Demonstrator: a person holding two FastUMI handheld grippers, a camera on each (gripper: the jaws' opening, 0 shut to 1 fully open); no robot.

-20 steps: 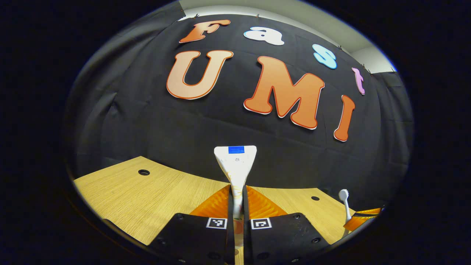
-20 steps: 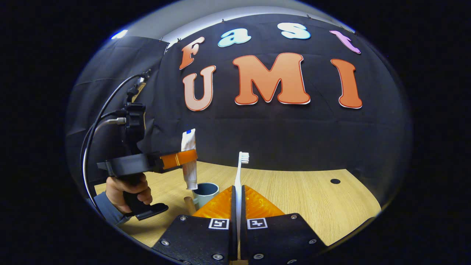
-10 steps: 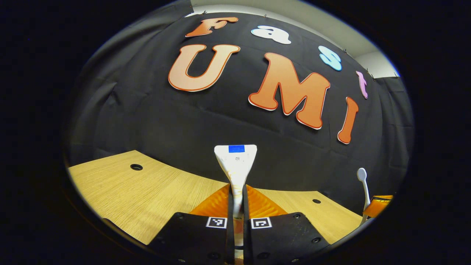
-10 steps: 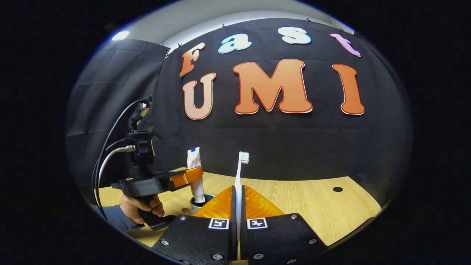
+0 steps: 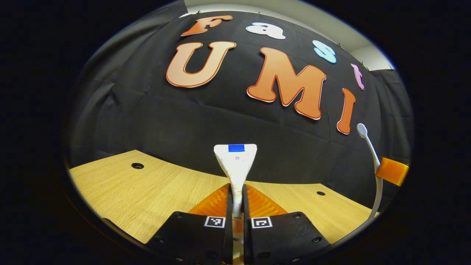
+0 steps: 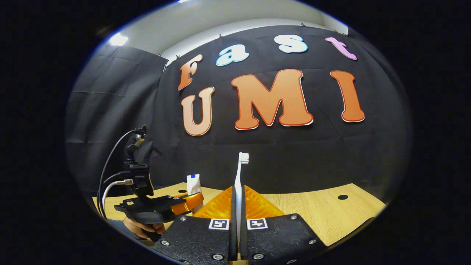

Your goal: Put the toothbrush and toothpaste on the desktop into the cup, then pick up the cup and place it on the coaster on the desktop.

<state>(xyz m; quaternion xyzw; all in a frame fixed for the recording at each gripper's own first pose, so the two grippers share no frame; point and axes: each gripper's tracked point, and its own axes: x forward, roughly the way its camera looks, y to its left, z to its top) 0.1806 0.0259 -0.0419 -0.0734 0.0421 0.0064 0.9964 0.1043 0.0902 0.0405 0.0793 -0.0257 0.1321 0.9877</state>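
Note:
In the left gripper view my left gripper (image 5: 236, 197) is shut on a white toothpaste tube (image 5: 235, 162) with a blue patch on its flat end, held upright. In the right gripper view the same left gripper (image 6: 184, 200) sits low at the left, the toothpaste tube (image 6: 193, 183) standing in it. My right gripper (image 6: 238, 200) is shut on a white toothbrush (image 6: 240, 173), bristles up. In the left gripper view the toothbrush (image 5: 369, 147) stands at the right edge, pinched by an orange finger (image 5: 392, 171) of the right gripper. The cup is hidden behind my right gripper's fingers.
The wooden desktop (image 5: 147, 195) has round cable holes (image 5: 137, 165) at its back corners. A hand (image 6: 141, 230) holds the left gripper's handle, with cables (image 6: 110, 173) rising from its camera mount. Black cloth closes the back and sides.
The right gripper has risen with the toothbrush. The left gripper has gone down with the toothpaste, towards where the cup showed earlier; the cup is now hidden.

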